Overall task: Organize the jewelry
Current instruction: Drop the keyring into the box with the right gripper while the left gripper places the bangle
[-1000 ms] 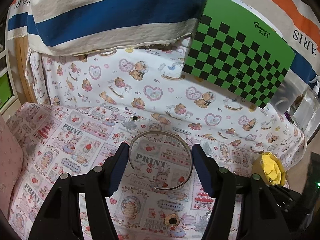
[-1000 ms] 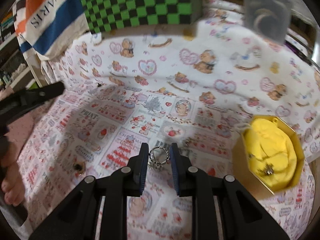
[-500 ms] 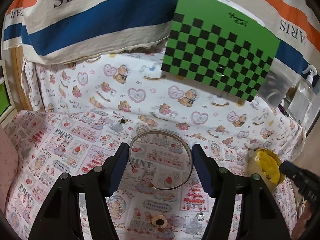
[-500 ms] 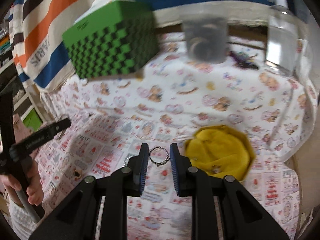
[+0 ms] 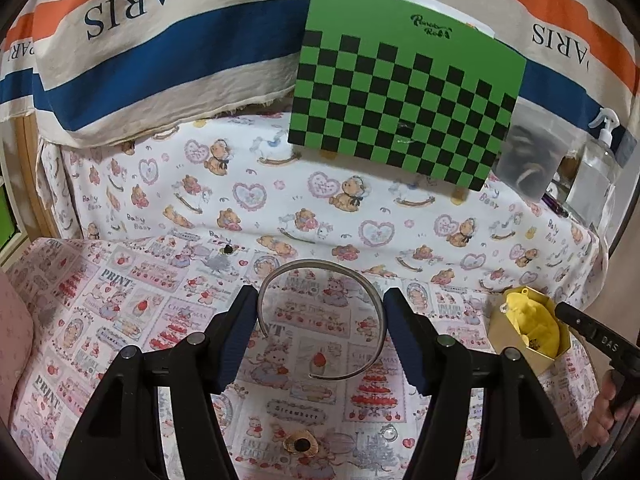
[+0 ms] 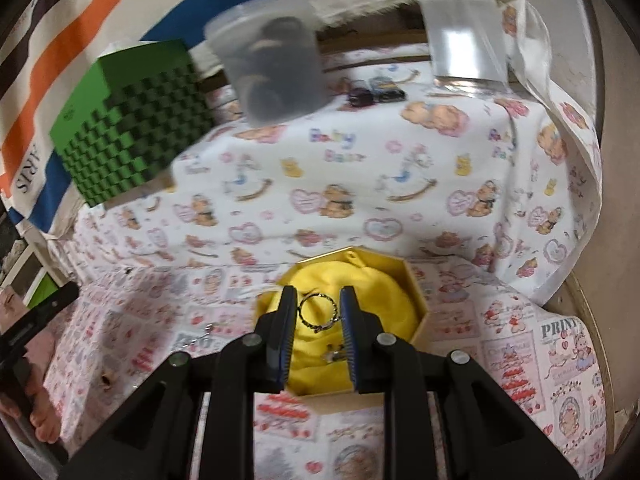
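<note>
My left gripper (image 5: pixel 320 316) is shut on a silver open bangle (image 5: pixel 372 300) and holds it above the patterned cloth. My right gripper (image 6: pixel 319 316) is shut on a small beaded silver ring (image 6: pixel 317 312) and holds it over the gold hexagonal box (image 6: pixel 416 304) lined with yellow cloth. A small piece of jewelry (image 6: pixel 334 354) lies inside the box. The box also shows at the right of the left wrist view (image 5: pixel 528 332). A round gold earring (image 5: pixel 300 445) and a small clear stud (image 5: pixel 389 434) lie on the cloth below the left gripper.
A green checkered box (image 5: pixel 404 96) stands at the back. A translucent container (image 6: pixel 272 56) and a clear bottle (image 6: pixel 464 28) stand behind on the bear-print cloth (image 6: pixel 360 184). A tiny dark stud (image 5: pixel 228 249) lies on the cloth. The table's wooden edge (image 6: pixel 592 344) is at the right.
My right gripper has carried the ring rightward from above the cloth to over the yellow-lined box. My left gripper has lifted a little with the bangle still held.
</note>
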`<state>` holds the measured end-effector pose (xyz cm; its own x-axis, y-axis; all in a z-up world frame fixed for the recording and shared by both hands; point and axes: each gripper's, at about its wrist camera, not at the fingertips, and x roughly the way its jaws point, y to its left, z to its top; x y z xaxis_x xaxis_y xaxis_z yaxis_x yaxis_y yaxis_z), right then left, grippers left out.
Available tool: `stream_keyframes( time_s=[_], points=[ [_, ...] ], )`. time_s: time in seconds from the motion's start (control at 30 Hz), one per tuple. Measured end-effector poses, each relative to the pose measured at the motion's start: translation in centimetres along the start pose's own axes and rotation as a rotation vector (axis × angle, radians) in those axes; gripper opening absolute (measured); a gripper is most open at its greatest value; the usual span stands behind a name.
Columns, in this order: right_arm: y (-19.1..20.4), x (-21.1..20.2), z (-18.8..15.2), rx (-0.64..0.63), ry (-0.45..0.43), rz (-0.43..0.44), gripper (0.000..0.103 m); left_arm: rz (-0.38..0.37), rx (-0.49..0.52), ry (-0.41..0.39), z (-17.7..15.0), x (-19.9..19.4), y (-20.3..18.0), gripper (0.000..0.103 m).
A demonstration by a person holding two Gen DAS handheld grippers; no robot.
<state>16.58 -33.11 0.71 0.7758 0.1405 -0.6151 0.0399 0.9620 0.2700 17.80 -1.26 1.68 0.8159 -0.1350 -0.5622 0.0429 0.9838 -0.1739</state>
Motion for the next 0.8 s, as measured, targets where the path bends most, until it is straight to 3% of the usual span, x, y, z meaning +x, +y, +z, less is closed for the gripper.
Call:
stream_keyframes(
  time_s=[0.13,0.23,0.33,0.4,0.47,0.6,0.7,0.8],
  points=[
    [-1.1,0.4,0.1,0.018,-0.012,-0.013,0.022,-0.04,-0.015,0.044,-0.3,0.6,0.0,0.063],
    [-1.7,0.1,0.1,0.037,-0.034,0.008,0.053,-0.068,-0.024,0.066,-0.4,0.8,-0.2,0.063],
    [-2.1,-0.6,0.4,0.045,-0.058,0.009,0.057,-0.078,-0.016,0.064,-0.4,0.1,-0.9,0.063],
    [-2.9,-1.4,0.7,0.074,-0.076,0.022,0.073,-0.097,-0.009,0.046,-0.2,-0.7,-1.8,0.063],
    [-3.5,-2.1,0.9,0.096,-0.092,0.004,0.077,-0.123,0.015,0.033,0.5,-1.5,-3.3,0.063],
    [-5.5,-3.2,1.3,0.165,-0.112,-0.012,0.095,-0.185,0.044,0.02,2.1,-2.6,-6.5,0.063],
    [-7.0,-3.5,1.4,0.221,-0.112,-0.024,0.098,-0.211,0.095,0.015,3.2,-2.7,-9.7,0.063],
    [-8.4,-3.4,1.3,0.267,-0.108,-0.068,0.098,-0.293,0.118,0.072,3.8,-1.6,-13.1,0.063]
  ],
)
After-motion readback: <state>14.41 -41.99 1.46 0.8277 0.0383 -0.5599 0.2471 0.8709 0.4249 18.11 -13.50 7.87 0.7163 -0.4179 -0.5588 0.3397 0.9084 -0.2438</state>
